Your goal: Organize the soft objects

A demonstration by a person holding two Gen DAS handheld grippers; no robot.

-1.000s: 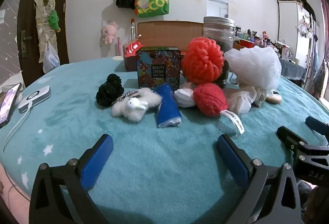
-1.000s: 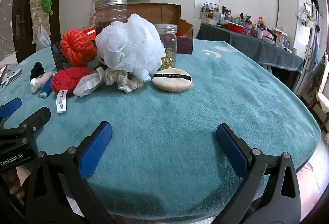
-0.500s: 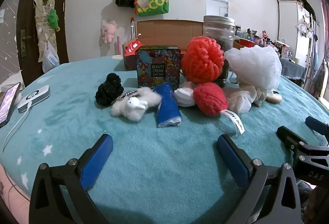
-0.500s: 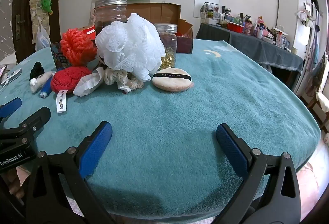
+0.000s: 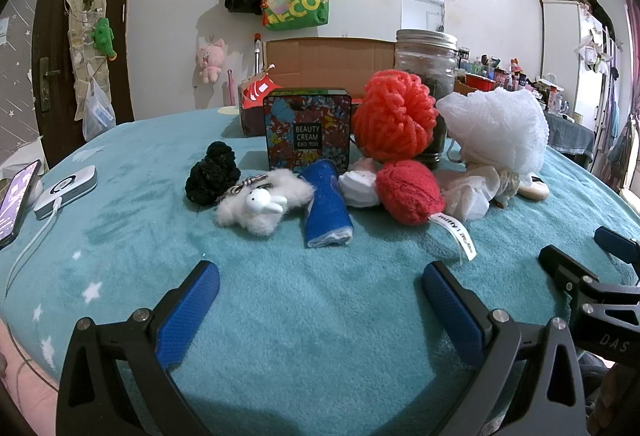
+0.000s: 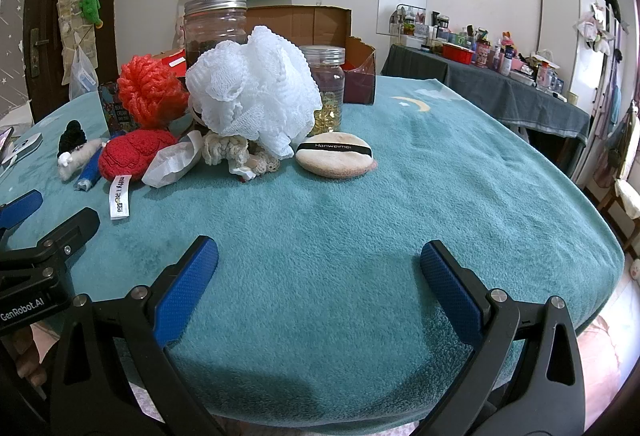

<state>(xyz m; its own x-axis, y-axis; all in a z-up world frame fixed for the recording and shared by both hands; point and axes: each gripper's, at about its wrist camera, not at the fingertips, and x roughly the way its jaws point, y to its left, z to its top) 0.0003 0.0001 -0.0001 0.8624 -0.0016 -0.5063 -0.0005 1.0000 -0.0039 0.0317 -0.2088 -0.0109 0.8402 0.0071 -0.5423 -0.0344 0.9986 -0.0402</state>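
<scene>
A heap of soft things lies mid-table: a black pompom [image 5: 212, 173], a white fluffy rabbit toy [image 5: 264, 201], a rolled blue cloth [image 5: 326, 209], a red knitted plush [image 5: 408, 191] with a white tag, an orange-red yarn ball [image 5: 394, 115], a white mesh bath pouf [image 6: 252, 91] and a beige powder puff [image 6: 334, 159]. My left gripper [image 5: 320, 300] is open and empty, well short of the heap. My right gripper [image 6: 320, 272] is open and empty, in front of the puff.
A patterned tin [image 5: 308, 129], two glass jars [image 6: 216, 27] [image 6: 326, 87] and a cardboard box [image 5: 328, 55] stand behind the heap. A phone [image 5: 16, 195] and a white charger [image 5: 66, 189] lie at the left edge. The teal tablecloth [image 6: 440, 175] covers the round table.
</scene>
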